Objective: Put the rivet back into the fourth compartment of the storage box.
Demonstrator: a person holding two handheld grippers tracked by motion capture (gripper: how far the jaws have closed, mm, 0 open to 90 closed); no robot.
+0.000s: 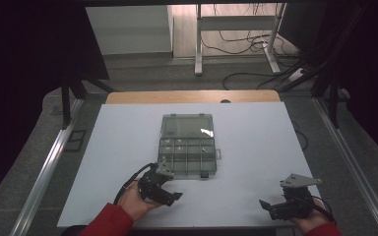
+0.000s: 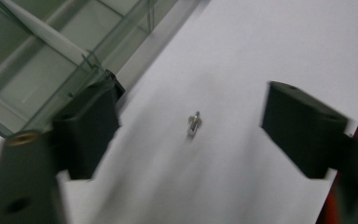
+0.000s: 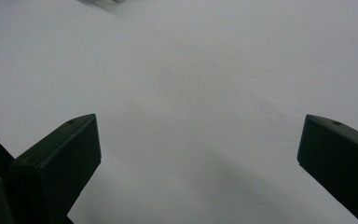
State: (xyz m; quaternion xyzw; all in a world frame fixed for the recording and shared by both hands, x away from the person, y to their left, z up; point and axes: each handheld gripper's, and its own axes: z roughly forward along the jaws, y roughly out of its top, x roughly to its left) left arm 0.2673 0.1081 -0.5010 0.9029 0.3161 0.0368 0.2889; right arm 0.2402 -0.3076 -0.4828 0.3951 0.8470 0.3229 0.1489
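The left claw (image 2: 186, 135) hangs just off the near left corner of the clear compartment box (image 1: 188, 145), its jaws parted and nothing pressed between them. A small silver screw (image 2: 194, 125) lies on the white desk (image 1: 256, 137) straight ahead of that claw, between the two jaws and slightly farther out, apart from both pads, just beside the box edge. Its long axis runs roughly along the claw's line of sight, tipped a little. The right claw (image 1: 269, 206) rests well apart at the near right, jaws wide and empty, so the left hand is much the nearer
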